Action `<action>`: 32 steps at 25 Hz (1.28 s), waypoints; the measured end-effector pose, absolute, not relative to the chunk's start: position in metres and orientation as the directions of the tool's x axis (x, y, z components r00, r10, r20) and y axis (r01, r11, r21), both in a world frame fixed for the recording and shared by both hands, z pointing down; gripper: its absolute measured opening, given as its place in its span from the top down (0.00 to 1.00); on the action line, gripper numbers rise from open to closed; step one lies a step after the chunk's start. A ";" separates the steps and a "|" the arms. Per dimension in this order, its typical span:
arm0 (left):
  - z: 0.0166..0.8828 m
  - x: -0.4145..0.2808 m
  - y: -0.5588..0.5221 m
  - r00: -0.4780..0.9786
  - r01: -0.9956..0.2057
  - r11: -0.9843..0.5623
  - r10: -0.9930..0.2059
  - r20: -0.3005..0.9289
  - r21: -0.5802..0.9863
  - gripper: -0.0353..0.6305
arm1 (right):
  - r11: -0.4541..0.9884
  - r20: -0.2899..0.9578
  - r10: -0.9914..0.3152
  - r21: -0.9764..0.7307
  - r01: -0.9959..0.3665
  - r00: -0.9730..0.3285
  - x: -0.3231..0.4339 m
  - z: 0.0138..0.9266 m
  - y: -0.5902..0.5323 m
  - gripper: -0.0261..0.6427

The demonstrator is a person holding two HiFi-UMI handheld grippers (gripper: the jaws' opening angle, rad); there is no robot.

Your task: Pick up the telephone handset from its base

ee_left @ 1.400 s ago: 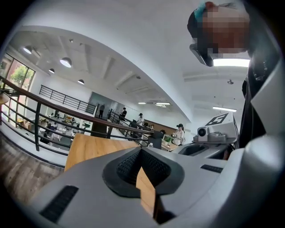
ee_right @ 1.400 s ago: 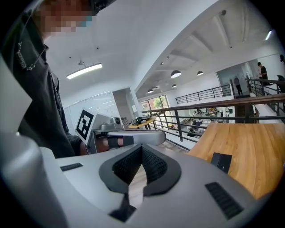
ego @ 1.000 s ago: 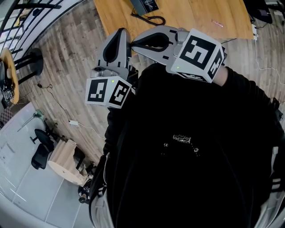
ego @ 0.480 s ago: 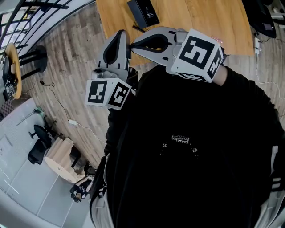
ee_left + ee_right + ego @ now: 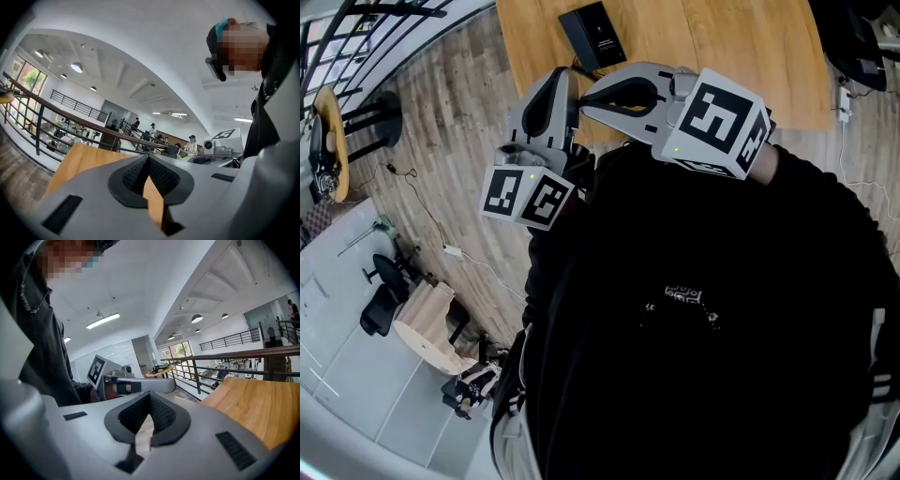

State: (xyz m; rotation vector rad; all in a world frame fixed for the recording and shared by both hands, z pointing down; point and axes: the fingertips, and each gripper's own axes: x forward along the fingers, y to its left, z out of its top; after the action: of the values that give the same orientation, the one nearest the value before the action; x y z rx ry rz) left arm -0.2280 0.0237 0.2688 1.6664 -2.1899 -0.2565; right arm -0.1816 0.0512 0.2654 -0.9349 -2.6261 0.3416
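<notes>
The black telephone (image 5: 592, 33) lies at the near left part of a wooden table (image 5: 722, 47), far at the top of the head view; I cannot make out its handset apart from the base. My left gripper (image 5: 561, 77) is held in front of the chest, pointing at the table, shut and empty, its tips short of the telephone. My right gripper (image 5: 586, 94) lies across it from the right, also shut on nothing. In the left gripper view the jaws of the left gripper (image 5: 149, 157) meet over the table (image 5: 79, 161). In the right gripper view the right gripper (image 5: 150, 394) shows the same closed tips.
Wooden floor lies left of the table, with loose cables (image 5: 441, 248), a round wooden spool (image 5: 427, 328), a black office chair (image 5: 380, 300) and a round side table (image 5: 328, 141). A railing (image 5: 225, 357) runs behind the table. Dark equipment (image 5: 862, 37) sits at the table's right end.
The table and telephone have slid down and closer in the head view. Both grippers keep the same shut pose in front of the chest.
</notes>
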 end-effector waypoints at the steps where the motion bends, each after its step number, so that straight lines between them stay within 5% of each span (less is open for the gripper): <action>1: 0.269 -0.227 0.018 -0.226 -0.884 0.282 -0.956 0.188 0.373 0.94 | 0.754 0.222 0.646 -0.337 0.565 -0.730 -0.179 0.265 0.046 0.94; 14: 0.306 -0.243 -0.008 -0.182 -0.858 0.294 -0.941 0.286 0.422 0.94 | 0.714 0.149 0.659 -0.431 0.551 -0.737 -0.146 0.274 0.009 0.94; 21: 0.412 -0.243 -0.010 0.069 -0.897 0.162 -0.868 0.492 0.412 0.94 | 0.720 0.127 0.656 -0.403 0.565 -0.744 -0.142 0.261 0.015 0.93; 32: 0.464 -0.293 -0.004 0.181 -0.839 0.139 -0.840 0.511 0.526 0.90 | 0.792 0.152 0.560 -0.385 0.473 -0.814 -0.179 0.255 0.023 0.93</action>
State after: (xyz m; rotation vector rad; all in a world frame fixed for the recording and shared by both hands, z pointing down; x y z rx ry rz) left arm -0.2931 -0.0042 0.4643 1.6594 -1.6181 -0.0021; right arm -0.1791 0.0226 0.2546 -0.7999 -2.7240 0.4860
